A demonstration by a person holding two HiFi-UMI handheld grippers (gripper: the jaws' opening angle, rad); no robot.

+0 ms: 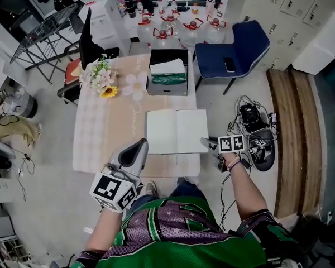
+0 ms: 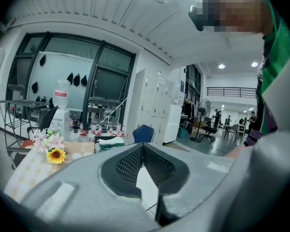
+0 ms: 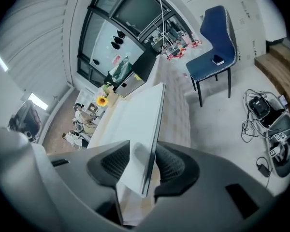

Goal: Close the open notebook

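Both jaws of the right gripper are pinching the open notebook by its right edge. The left gripper is hovering near its corner, jaws pressed together, empty. Script on the table is showing too faintly to read.

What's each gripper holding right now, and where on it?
Right gripper pinches the open white notebook at its near right corner; left gripper holds nothing.

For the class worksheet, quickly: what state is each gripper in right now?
Left gripper: shut, empty.
Right gripper: shut on the notebook, at its right edge.
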